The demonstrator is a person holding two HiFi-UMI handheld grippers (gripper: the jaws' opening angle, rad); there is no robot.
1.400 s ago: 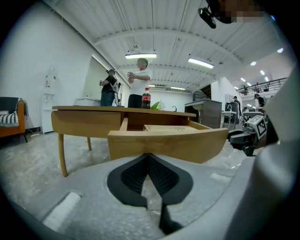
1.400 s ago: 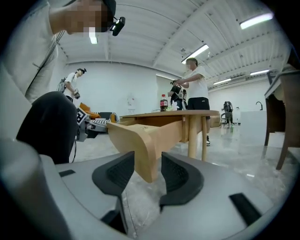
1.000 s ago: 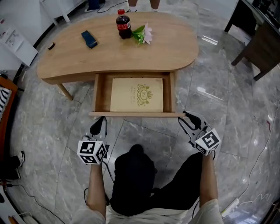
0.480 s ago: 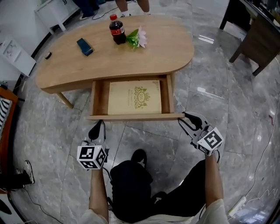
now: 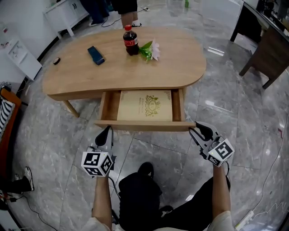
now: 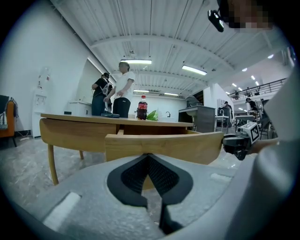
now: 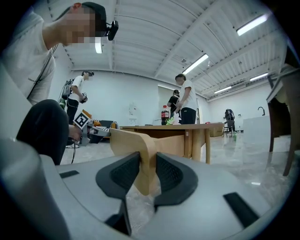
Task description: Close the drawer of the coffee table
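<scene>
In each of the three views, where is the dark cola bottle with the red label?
Head view: dark cola bottle with red label, top centre, on the oval wooden table.
Left gripper view: bottle near centre.
Right gripper view: bottle just right of centre.
Shared landmark: light wooden drawer front.

Far end of the open drawer (image 5: 143,125) and far edge of the book (image 5: 145,105) inside hidden under the tabletop (image 5: 135,67). Person (image 5: 124,5) at far side cut off by the top edge. Small dark object (image 5: 56,61), far left on the table, too small to identify.
</scene>
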